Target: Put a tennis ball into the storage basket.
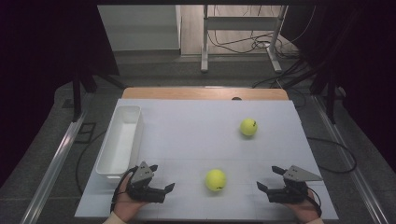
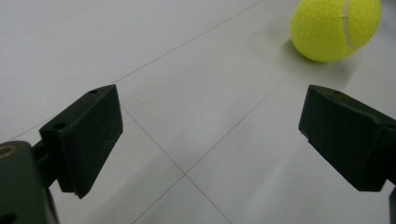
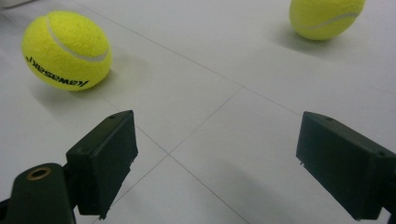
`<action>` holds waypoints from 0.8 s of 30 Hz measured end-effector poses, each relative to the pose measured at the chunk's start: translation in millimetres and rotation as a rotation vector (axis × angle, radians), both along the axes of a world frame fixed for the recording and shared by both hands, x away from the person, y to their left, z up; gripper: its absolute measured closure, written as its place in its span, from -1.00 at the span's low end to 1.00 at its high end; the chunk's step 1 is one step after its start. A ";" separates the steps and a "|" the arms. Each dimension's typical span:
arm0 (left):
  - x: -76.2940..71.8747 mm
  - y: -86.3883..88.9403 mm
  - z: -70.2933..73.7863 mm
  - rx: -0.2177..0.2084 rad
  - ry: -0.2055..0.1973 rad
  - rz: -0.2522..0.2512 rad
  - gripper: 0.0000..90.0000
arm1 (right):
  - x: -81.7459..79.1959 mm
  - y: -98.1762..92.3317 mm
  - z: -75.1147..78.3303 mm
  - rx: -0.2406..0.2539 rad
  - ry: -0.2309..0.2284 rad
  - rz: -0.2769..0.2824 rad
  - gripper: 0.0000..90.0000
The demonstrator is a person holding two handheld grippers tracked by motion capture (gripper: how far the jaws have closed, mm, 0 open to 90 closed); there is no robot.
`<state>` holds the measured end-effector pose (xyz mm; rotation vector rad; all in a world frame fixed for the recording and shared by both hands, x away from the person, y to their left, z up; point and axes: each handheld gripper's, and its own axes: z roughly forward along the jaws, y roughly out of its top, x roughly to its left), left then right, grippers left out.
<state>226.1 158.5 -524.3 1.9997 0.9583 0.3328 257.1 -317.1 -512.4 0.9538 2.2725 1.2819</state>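
Note:
Two yellow tennis balls lie on the white table mat [image 1: 187, 135]. The near ball [image 1: 215, 180] [image 2: 335, 28] [image 3: 65, 50] rests between my two grippers, close to the front edge. Farther back and to the right sits the far ball [image 1: 248, 127] [image 3: 324, 16]. My left gripper [image 1: 162, 177] [image 2: 210, 107] is held low at the front left, open, with only bare mat between its jaws. At the front right, my right gripper [image 1: 267, 177] [image 3: 217, 123] is open too and holds nothing. Both stand apart from the near ball.
A long white bin [image 1: 112, 175] stands along the mat's left side, just behind my left gripper. A wooden table edge [image 1: 205, 93] runs along the back. Beyond it are a metal stand [image 1: 243, 23] and loose cables on the floor.

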 end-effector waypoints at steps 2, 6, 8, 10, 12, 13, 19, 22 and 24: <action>-0.4 0.1 0.4 0.001 -0.002 -0.002 -0.85 | -0.2 0.1 0.1 -0.002 0.000 0.001 -0.71; -0.4 0.8 0.4 -0.001 -0.002 -0.002 -0.84 | -0.3 0.8 -0.1 -0.006 -0.001 0.003 -0.71; -0.5 1.7 0.8 0.000 -0.003 0.000 -0.84 | -0.3 1.4 -0.2 -0.010 -0.001 0.005 -0.71; -1.1 2.5 1.1 -0.003 -0.003 0.003 -0.84 | -0.6 1.3 0.1 -0.010 -0.003 0.005 -0.71; -1.3 3.4 1.3 0.000 -0.004 0.005 -0.84 | -0.6 0.9 0.2 -0.010 -0.003 0.006 -0.71; -1.3 3.4 1.3 0.000 -0.004 0.005 -0.84 | -0.6 0.9 0.2 -0.010 -0.003 0.006 -0.71; -1.6 4.2 1.5 0.006 -0.005 0.000 -0.84 | -0.4 0.6 0.1 -0.012 0.002 0.009 -0.71; -1.5 4.2 1.3 0.006 -0.001 -0.001 -0.84 | -0.4 0.7 0.1 -0.013 0.001 0.009 -0.70; -1.6 4.2 1.2 0.004 0.000 0.000 -0.84 | -0.5 0.6 0.1 -0.013 0.001 0.010 -0.70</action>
